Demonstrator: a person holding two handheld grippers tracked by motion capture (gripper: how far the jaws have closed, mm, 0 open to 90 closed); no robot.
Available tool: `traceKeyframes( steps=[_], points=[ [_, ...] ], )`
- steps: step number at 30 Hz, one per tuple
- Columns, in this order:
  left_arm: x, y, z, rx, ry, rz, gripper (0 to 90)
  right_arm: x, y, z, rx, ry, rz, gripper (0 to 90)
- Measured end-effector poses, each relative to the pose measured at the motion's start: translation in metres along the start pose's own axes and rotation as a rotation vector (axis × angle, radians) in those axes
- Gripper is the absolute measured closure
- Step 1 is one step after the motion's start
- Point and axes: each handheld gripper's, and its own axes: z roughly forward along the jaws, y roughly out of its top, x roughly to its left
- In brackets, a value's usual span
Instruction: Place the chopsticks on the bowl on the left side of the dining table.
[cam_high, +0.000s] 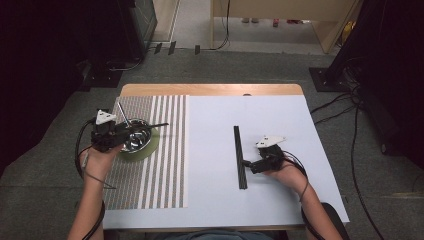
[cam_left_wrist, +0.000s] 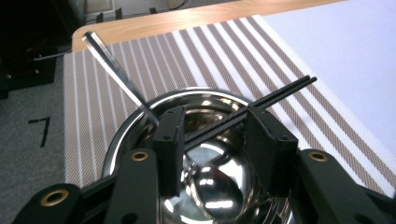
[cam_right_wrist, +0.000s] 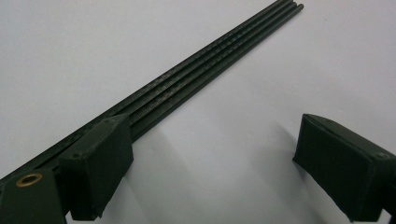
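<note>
A round bowl (cam_left_wrist: 219, 186) of polished steel is seen on a flat green plate (cam_high: 152, 146), which lies on a woven placemat (cam_high: 165, 165) with brown and white stripes at the left part of the table (cam_high: 210, 89). A steel spoon (cam_left_wrist: 210, 184) is resting inside the bowl, and its flat handle is leaned over the rim towards the far left corner of the mat. A pair of thin black chopsticks (cam_left_wrist: 275, 95) is laid across the bowl's rim, with the tips reaching out over the mat. The left gripper (cam_left_wrist: 215, 135) is held above the bowl; its jaws are half spread around the chopsticks, and pressing is not seen. On the smooth white sheet (cam_high: 210, 200), a bundle of black chopsticks (cam_high: 240, 155) is lying straight, with much free room around. The right gripper (cam_right_wrist: 210, 154) is spread wide, one pad just beside the bundle.
</note>
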Motion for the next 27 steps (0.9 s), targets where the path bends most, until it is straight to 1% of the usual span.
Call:
traceKeyframes(
  steps=[2,3,4,6,7,9,10,12,13,17,20,24,27],
  points=[
    [-0.002,0.003,0.005,-0.008,-0.009,0.013,58.2,0.000,0.000,0.000,0.000,0.000,0.000,10.9],
    [-0.003,0.004,0.008,-0.010,-0.015,0.022,56.4,0.000,0.000,0.000,0.000,0.000,0.000,10.9],
    [-0.004,0.005,0.011,-0.002,-0.009,0.020,55.3,0.000,0.000,0.000,0.000,0.000,0.000,10.9],
    [-0.004,0.008,0.018,0.023,-0.016,-0.011,52.3,0.000,0.000,0.000,0.000,0.000,0.000,10.9],
    [-0.004,0.009,0.021,0.026,-0.013,-0.019,52.8,0.000,0.000,0.000,0.000,0.000,0.000,10.9],
    [-0.004,0.009,0.027,0.038,0.006,-0.023,54.5,0.000,0.000,0.000,0.001,0.000,0.002,10.9],
    [-0.003,0.009,0.028,0.041,0.008,-0.021,58.8,0.000,0.000,0.000,0.001,0.000,0.001,10.9],
    [-0.002,0.010,0.030,0.031,0.026,-0.015,67.6,0.000,0.000,0.000,0.001,0.000,0.002,10.9],
    [-0.002,0.010,0.030,0.027,0.028,-0.016,72.6,0.000,0.000,0.000,0.001,0.000,0.001,10.9],
    [0.001,0.010,0.035,0.033,0.032,-0.028,75.9,0.000,0.000,0.000,0.001,0.000,0.001,10.9],
    [0.003,0.009,0.040,0.050,0.032,-0.032,76.1,0.000,0.000,0.000,0.001,0.000,0.001,10.9],
    [0.002,0.008,0.045,0.066,0.034,-0.024,76.0,0.000,0.000,0.000,0.000,0.000,0.000,10.9],
    [0.001,0.007,0.047,0.069,0.030,-0.025,75.4,0.000,0.000,0.000,0.001,0.000,0.001,10.9]
  ],
)
